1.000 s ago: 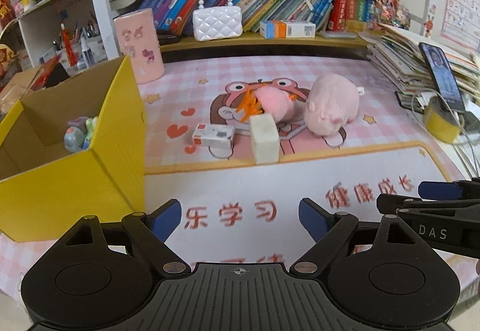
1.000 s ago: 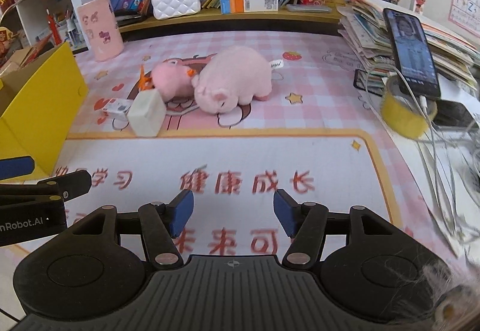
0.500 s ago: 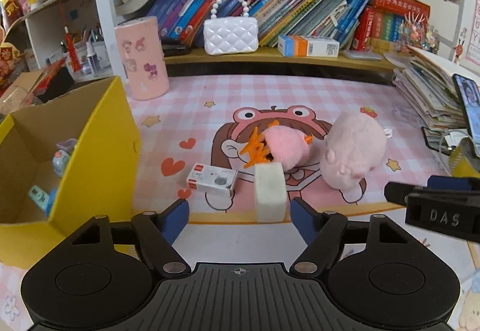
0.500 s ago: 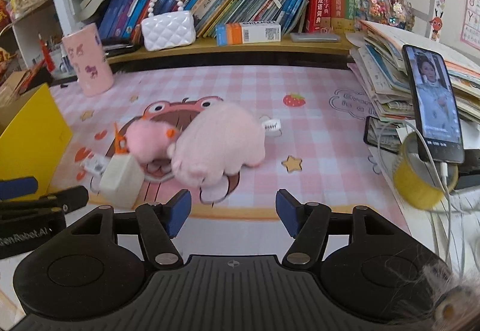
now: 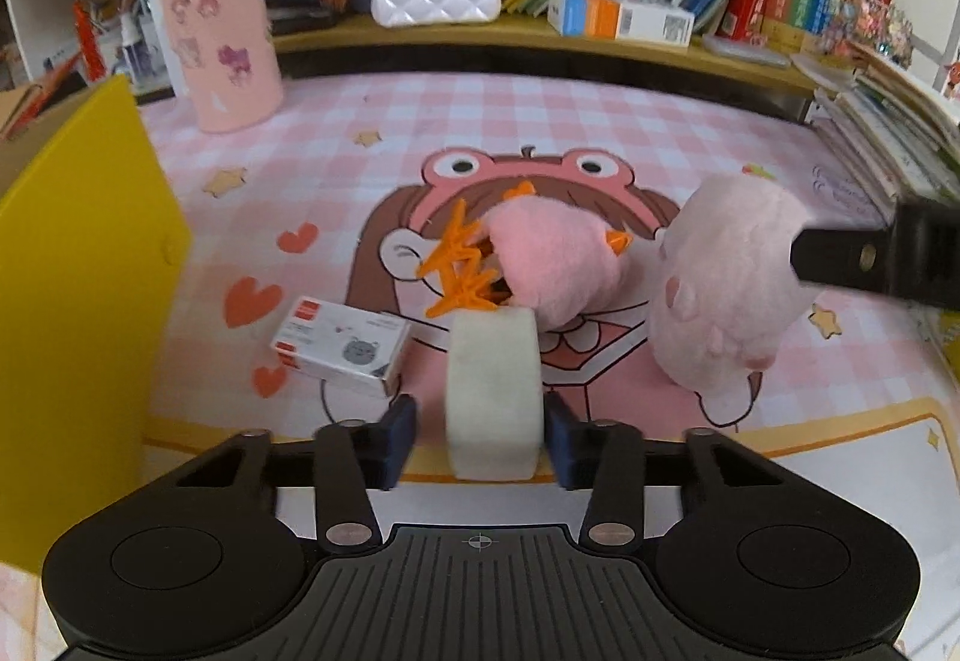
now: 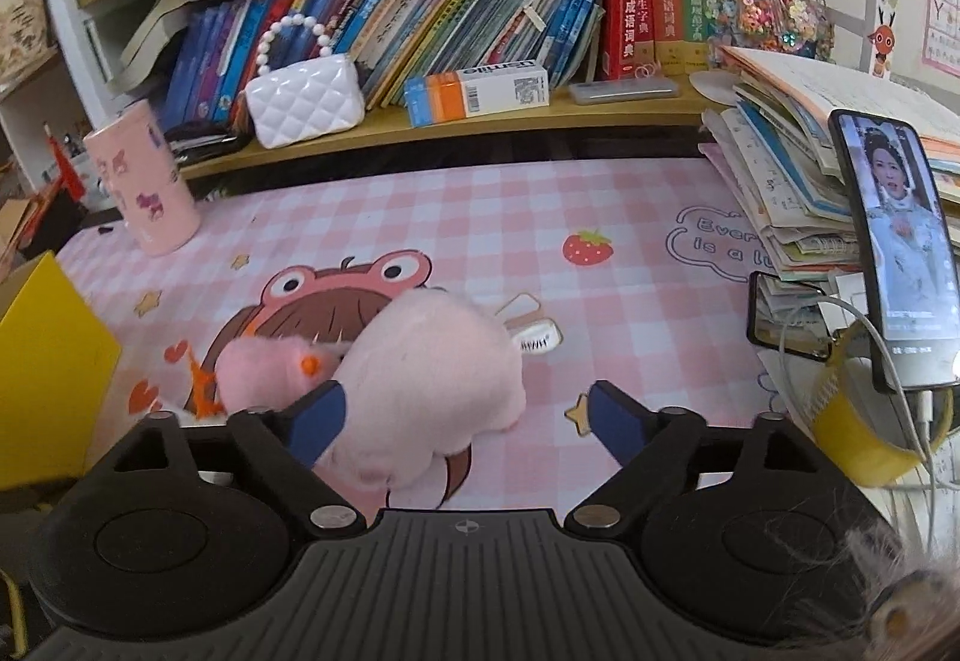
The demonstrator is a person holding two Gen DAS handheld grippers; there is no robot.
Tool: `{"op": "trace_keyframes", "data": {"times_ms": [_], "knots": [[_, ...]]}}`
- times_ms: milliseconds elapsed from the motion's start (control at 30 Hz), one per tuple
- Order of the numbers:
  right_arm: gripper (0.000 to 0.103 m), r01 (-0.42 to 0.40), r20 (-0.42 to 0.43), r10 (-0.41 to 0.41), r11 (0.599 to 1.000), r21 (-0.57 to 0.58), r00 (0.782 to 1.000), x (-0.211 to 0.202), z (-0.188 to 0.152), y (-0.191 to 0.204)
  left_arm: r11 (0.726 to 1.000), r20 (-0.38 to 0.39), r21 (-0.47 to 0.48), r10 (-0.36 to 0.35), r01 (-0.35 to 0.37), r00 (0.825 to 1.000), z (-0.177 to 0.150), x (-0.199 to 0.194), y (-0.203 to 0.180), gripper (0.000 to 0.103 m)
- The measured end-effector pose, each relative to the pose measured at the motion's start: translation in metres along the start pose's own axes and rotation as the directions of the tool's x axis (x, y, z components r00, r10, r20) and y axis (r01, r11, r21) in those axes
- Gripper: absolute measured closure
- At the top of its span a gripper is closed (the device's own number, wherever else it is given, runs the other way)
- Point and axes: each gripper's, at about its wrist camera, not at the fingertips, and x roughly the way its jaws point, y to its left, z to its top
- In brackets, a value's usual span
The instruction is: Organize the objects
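1. White block (image 5: 493,391) stands upright on the bench (image 5: 600,121), just in front of the small pink plush (image 5: 558,259) w/ orange feet and just right of the small box (image 5: 342,349). It looks like foam or sponge: prob. light, soft, squashy. Take it across its flat sides, mid-height, w/ only a gentle squeeze, or it'll deform and may tip.
2. Left hand-held gripper (image 5: 480,439): its jaws are closing w/ the block between them. The right pad seems at the block's side, and a thin gap still shows on the left, so no grip yet, as far as you can see.
3. Big pink plush (image 6: 420,379) lies on the bench, touching or just beside the small plush, right of the block. Soft, light and compressible, not fragile, and the fur is prob. grippy. Take it across the body's widest part and let the pads sink in; avoid a leg or an ear, which would prob. let it dangle.
4. Right hand-held gripper (image 6: 462,421): its jaws are opening and stand wide apart. The left finger sits at the plush's flank, and the right finger is well clear over the bench. It holds nothing.
5. Yellow box (image 5: 78,265) stands at the left edge of the bench, near the block. It's prob. the drop spot, tho that's only a guess.
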Motion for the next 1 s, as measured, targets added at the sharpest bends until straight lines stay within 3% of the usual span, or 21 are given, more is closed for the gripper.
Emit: {"op": "trace_keyframes", "data": {"times_ms": [67,167,533,700,1000], "knots": [[0.011,-0.002,-0.007,0.003,1.0,0.022,1.0,0.008,0.005,-0.001,1.0,0.015,0.015,-0.008,0.007,1.0,0.0,0.002,-0.002,0.074],[0.01,-0.011,-0.03,0.013,0.998,0.059,0.999,0.021,0.01,-0.003,1.0,0.012,0.015,-0.02,0.02,1.0,0.0,-0.003,-0.002,0.078],[0.011,-0.038,-0.155,0.063,0.986,0.161,0.986,0.069,0.013,-0.002,0.995,0.062,-0.039,-0.09,0.092,0.994,-0.011,-0.064,0.017,0.079],[0.033,-0.047,-0.127,0.066,0.988,0.145,0.99,0.061,0.008,0.0,0.995,0.067,-0.061,-0.075,0.079,0.995,-0.02,-0.082,0.031,0.079],[0.034,-0.025,-0.073,0.032,0.995,0.096,0.997,0.011,-0.013,0.009,0.992,0.101,-0.085,-0.086,0.095,0.991,-0.039,-0.106,0.05,0.079]]}}
